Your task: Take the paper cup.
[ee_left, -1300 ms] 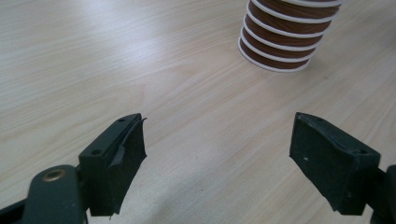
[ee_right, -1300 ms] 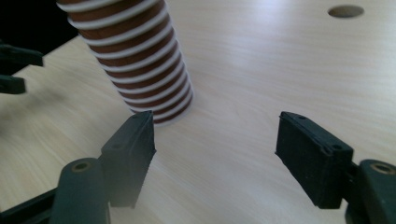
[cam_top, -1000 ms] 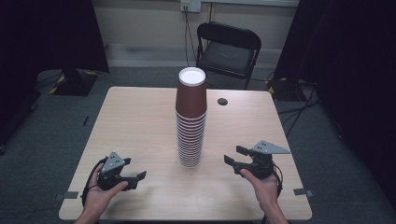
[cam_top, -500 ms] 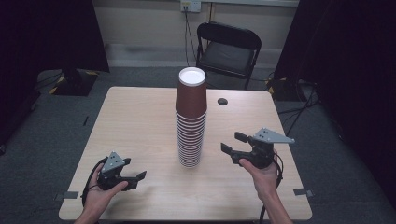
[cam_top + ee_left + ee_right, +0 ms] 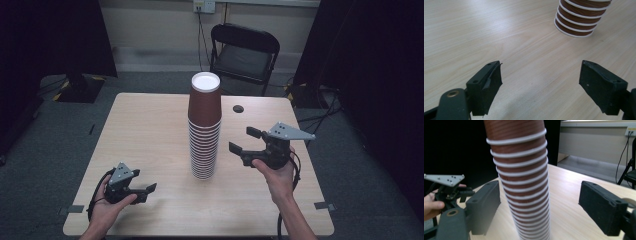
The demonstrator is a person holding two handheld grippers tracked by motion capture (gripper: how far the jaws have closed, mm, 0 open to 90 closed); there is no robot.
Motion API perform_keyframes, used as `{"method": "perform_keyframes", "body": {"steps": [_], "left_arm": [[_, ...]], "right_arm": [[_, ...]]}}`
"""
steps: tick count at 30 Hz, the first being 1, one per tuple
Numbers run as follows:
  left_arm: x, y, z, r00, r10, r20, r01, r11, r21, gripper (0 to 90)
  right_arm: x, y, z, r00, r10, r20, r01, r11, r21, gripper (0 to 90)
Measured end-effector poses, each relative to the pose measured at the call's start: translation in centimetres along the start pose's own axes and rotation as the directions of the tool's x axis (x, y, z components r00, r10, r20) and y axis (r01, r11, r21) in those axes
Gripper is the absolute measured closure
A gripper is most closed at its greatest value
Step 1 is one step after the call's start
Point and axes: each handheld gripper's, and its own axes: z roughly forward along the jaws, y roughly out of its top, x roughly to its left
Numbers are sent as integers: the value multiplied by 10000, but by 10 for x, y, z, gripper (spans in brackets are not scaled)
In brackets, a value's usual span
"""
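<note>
Two tongs: both with jaws apart, nothing between the pads.
Right tongs [image 5: 245, 140]: raised off the worktop, held in the person's right hand [image 5: 278, 172], jaws pointed left at the cup stack. In the right gripper view the stack stands between the two jaws but farther off; no contact yet.
Left tongs [image 5: 146, 191]: low near the front edge of the worktop, in the left hand [image 5: 106, 206], jaws wide. In the left gripper view the foot of the stack sits ahead and to the upper right, well apart from the jaws.
Cup stack [image 5: 204, 126]: tall column of brown paper cups with white rims, nested mouth down, standing upright near the middle of the worktop [image 5: 145, 130]. White base of the top cup faces up. It stands between the two tongs, nearer the right ones.
Step in hand (judgement): right tongs lining up on the stack, likely to take a cup or a section off it.
How to do it well (judgement): come in level, centre the column between the jaws, close on a cup wall just under a rim rather than on the rim itself. Squeeze lightly, as paper cups crush. Lift straight up so the cups below do not drag along. A tall stack tips easily, so no sideways push; the left tongs could steady the lower part.
Beyond the worktop: black folding chair [image 5: 244, 52] at the far side, a small dark round thing [image 5: 238, 108] on the far part of the worktop, grey carpet around.
</note>
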Motion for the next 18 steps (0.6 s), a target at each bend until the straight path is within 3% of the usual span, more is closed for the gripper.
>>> {"method": "perform_keyframes", "body": {"steps": [4, 8, 18], "left_arm": [[0, 0, 0, 10000, -82, 41, 82, 10000, -20, 179], [1, -1, 1, 9998, -202, -83, 202, 9998, 7, 179], [3, -1, 1, 9997, -216, -75, 216, 9998, 44, 181]], "right_arm": [[4, 13, 5, 9995, -5, -323, 0, 9999, -149, 140], [9, 27, 9, 9990, -92, -438, 69, 9986, -525, 140], [19, 58, 29, 9959, -410, -808, 344, 9961, -819, 137]]}}
